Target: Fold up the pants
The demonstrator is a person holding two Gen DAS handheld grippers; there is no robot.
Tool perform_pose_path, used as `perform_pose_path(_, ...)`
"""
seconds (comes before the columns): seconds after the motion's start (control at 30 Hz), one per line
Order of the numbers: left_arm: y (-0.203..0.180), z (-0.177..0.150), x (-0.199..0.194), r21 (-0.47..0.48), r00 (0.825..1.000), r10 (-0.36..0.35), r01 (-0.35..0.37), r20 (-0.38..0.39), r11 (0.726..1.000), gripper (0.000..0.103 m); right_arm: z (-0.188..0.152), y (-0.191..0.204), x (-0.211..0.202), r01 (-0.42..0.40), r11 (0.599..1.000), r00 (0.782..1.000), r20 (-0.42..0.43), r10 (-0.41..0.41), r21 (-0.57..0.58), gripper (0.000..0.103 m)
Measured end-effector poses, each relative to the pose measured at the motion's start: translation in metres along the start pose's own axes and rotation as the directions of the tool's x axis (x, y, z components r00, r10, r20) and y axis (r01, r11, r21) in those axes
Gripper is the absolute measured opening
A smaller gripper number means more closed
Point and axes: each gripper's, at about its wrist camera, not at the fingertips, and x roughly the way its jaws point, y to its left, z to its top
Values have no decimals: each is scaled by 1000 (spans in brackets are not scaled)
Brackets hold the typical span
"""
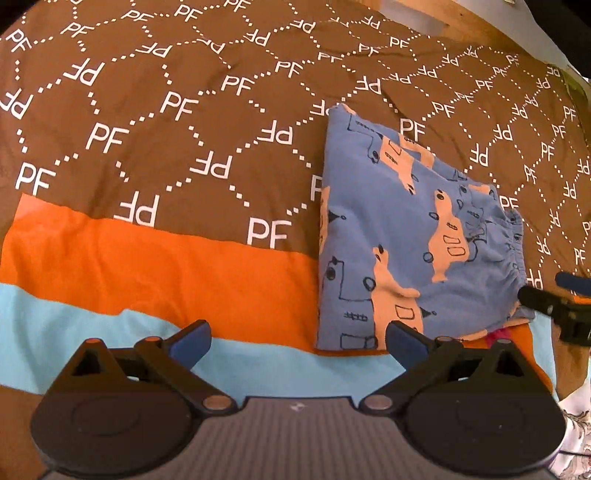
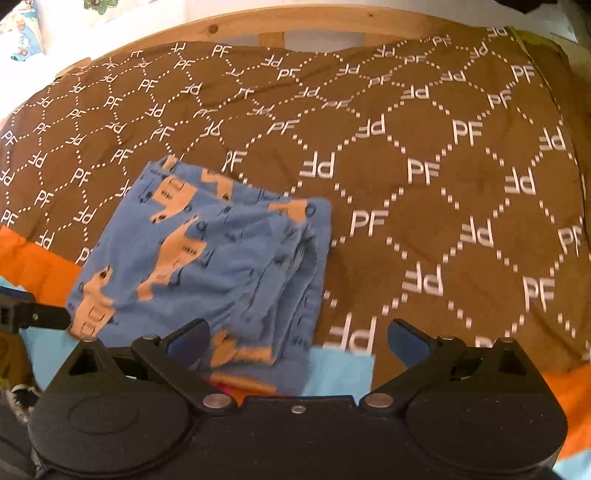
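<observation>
Left claw [image 1: 297,339] spread wide, holds nothing, hovers over the light-blue and orange bands at the near edge of the brown quilted bedspread with white "PF" lettering [image 1: 147,110]. Its right finger tip sits at the near-left corner of the pants, contact unclear.

Small blue soft-knit pants with peach animal print [image 1: 406,229] lie folded into a compact stack on the bedspread, straddling the orange band. Gathered elastic waistband [image 1: 513,251] faces right in the left wrist view. In the right wrist view several layered edges [image 2: 295,258] show on the stack's right side.

Judgement: light, limp, thin cotton-type knit; no stiffness, layers slide and sag if lifted from one point. Best grip is a pinch through all layers at a corner or the thicker waistband; two-corner hold keeps the fold. The fold looks nearly or fully done.

Right claw [image 2: 297,341] also wide open, empty, just near side of the pants' near-right corner; its view is slightly motion-blurred.

Surface: padded bed, soft and yielding, so a claw finger can dig under fabric but may snag the cover. Beyond the pants, a pale wooden bed rail [image 2: 295,26] and a white wall [image 2: 184,11].
</observation>
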Motion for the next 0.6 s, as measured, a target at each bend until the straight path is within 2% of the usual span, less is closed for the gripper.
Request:
perform_pose_path(0.17,-1,1,1,41,998,-11,9,56,999,103,16,-5,11,-39,999,999,19,40,-30,102)
perform_pose_path(0.23,-1,2,1,60,996,-41,36,80,998,103,24,-10,15,-72,996,996,53,74,-48,102)
perform_pose_path(0.33,-1,2,4,62,993,-93,88,73,994,103,34,-17,23,-108,993,990,83,112,-54,102)
perform_pose_path(0.47,2,2,7,38,982,-173,170,80,985,103,45,-27,41,-190,980,977,87,195,-55,102)
perform_pose_path(0.6,4,1,7,23,962,-238,237,136,971,103,53,-43,61,-313,949,946,98,309,29,102)
